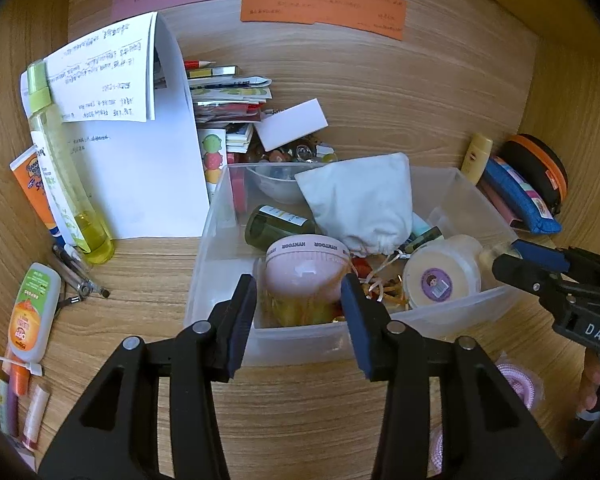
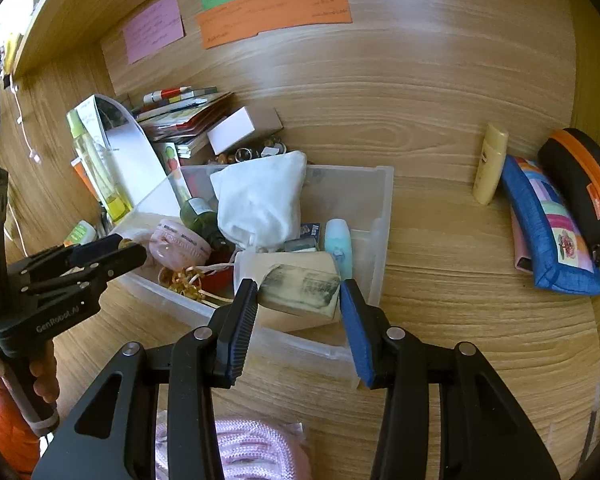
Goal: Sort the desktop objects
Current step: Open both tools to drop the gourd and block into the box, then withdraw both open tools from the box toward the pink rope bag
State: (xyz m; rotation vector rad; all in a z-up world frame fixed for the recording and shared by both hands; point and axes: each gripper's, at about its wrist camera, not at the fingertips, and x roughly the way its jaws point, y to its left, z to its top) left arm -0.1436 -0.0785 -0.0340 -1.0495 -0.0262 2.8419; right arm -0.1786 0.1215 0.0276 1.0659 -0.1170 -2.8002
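Observation:
A clear plastic bin [image 1: 220, 240] [image 2: 380, 208] on the wooden desk holds a white cloth pouch [image 1: 360, 200] [image 2: 260, 200], a dark green bottle [image 1: 276, 222], a pink round case [image 1: 304, 268] [image 2: 180, 242], gold ribbon and a light blue tube [image 2: 339, 246]. My left gripper [image 1: 300, 300] is open, its pads either side of the pink case. My right gripper [image 2: 299, 304] is shut on a cream jar [image 2: 300, 288] [image 1: 440, 276] over the bin's right end; it shows in the left wrist view [image 1: 512, 256].
Left of the bin: white papers [image 1: 140, 180], a yellow-green spray bottle [image 1: 68, 168], tubes, pens. Behind: cards, a white box [image 1: 292, 124], beads. Right: a cream bottle [image 2: 490, 164], a blue pouch [image 2: 548, 228], a black-orange case [image 2: 580, 188]. Pink cord [image 2: 252, 452] lies near me.

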